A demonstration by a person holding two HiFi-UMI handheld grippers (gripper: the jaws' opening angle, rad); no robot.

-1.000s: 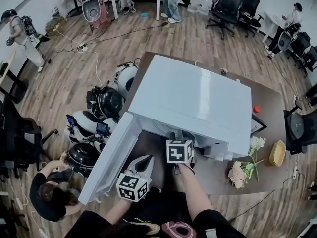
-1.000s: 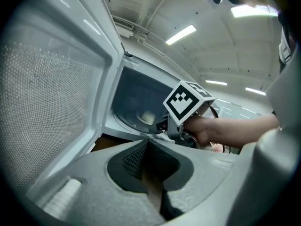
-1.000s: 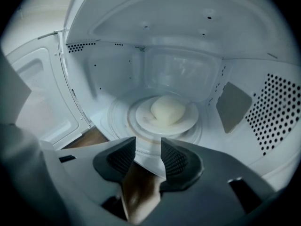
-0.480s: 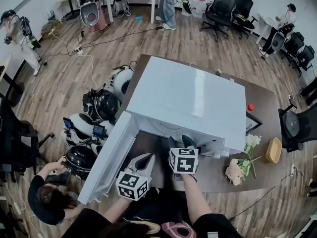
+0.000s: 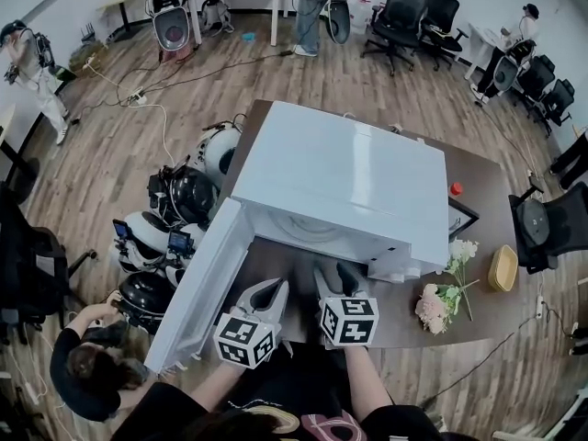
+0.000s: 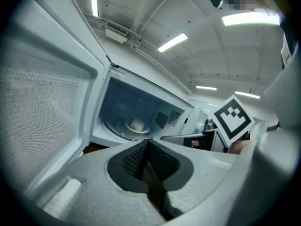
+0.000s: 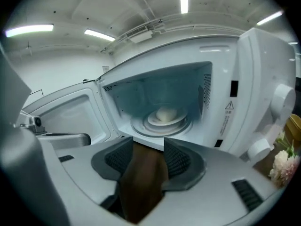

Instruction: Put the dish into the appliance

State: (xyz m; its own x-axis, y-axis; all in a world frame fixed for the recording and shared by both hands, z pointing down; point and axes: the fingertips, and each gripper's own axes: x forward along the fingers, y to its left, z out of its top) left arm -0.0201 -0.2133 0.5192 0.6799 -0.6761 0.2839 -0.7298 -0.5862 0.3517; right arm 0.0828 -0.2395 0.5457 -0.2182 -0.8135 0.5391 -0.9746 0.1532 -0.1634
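Dish [image 7: 165, 114] sits on the turntable [image 7: 140, 125] inside the microwave [image 5: 340, 173], dead ahead of the right gripper [image 5: 336, 277], whose jaws have just been opening, nothing between them. Left gripper [image 5: 273, 290], pinched together and empty, is nearer the open door [image 5: 197, 288].

Overhead — gripper views share microwave [image 5: 349, 173].
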